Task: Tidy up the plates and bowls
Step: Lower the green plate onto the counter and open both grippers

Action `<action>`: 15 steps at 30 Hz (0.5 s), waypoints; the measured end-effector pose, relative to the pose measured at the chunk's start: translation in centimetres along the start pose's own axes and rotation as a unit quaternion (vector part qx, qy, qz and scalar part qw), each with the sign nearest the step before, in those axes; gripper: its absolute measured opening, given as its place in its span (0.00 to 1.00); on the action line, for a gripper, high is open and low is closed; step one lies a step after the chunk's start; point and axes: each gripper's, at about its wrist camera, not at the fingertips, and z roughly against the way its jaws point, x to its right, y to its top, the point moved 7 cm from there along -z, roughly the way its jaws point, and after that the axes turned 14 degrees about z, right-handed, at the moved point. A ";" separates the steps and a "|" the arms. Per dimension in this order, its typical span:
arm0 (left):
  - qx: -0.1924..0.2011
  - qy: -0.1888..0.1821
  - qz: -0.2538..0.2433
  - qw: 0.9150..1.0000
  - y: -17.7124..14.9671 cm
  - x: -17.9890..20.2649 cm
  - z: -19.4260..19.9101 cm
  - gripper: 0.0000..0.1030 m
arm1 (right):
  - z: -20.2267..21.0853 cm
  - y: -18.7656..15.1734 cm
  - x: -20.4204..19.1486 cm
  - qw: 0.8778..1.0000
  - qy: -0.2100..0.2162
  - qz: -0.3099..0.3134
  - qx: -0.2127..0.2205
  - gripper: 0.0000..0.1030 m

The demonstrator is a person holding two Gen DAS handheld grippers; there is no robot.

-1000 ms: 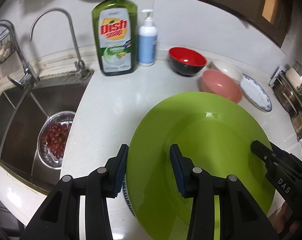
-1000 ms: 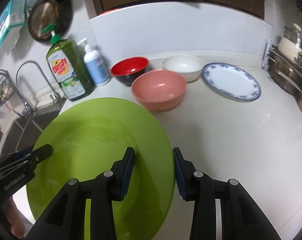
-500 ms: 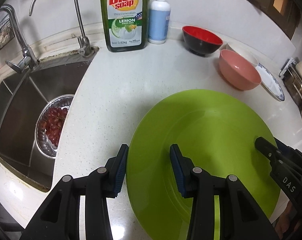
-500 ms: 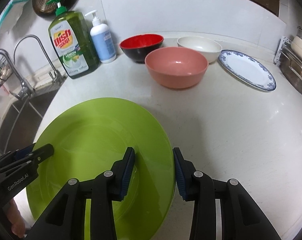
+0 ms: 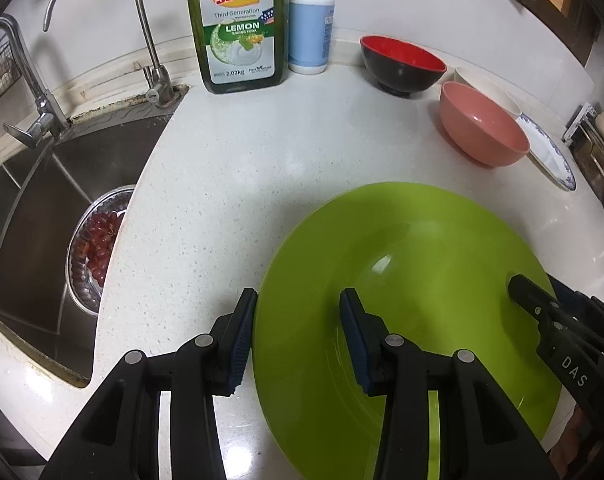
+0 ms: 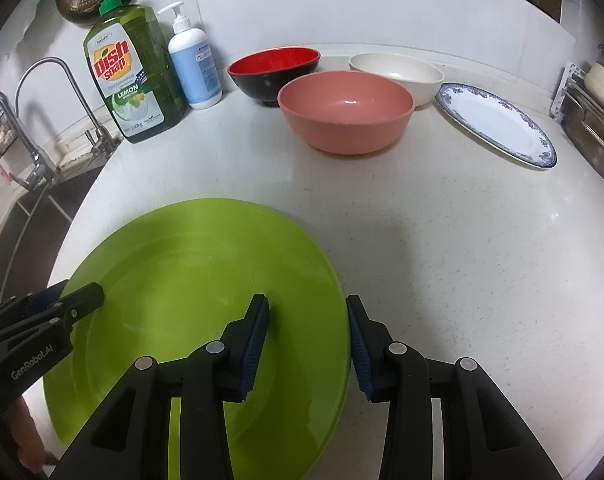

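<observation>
1. Two tongs are gripping one green plate [image 5: 421, 280]: the left tongs [image 5: 298, 334] are clenched on its left rim, the right tongs [image 6: 307, 342] on its right rim.
2. The plate is facing up, round with no long axis, tilting slightly away from both tongs over the table [image 6: 441, 240].
3. Ahead of the right tongs, a pink bowl [image 6: 345, 110], red-and-black bowl [image 6: 274, 68], white bowl [image 6: 397, 70] and blue-rimmed plate [image 6: 497, 122] are sitting on the table.
</observation>
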 end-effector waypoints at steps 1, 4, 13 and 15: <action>-0.001 0.000 0.001 1.000 0.0 0.0 -0.1 0.41 | 0.0 0.0 0.0 1.000 0.000 0.000 -0.001 0.40; -0.008 0.002 0.004 1.000 -0.1 -0.3 -0.4 0.41 | -0.4 -0.1 -0.1 1.000 0.005 0.003 -0.008 0.41; 0.010 0.019 -0.003 1.000 0.3 -0.5 0.1 0.56 | -0.5 -0.2 -0.4 1.000 0.002 0.012 -0.011 0.52; 0.019 0.021 -0.003 1.000 0.6 -0.5 0.6 0.61 | -0.2 -0.1 -0.3 1.000 0.001 0.010 -0.007 0.53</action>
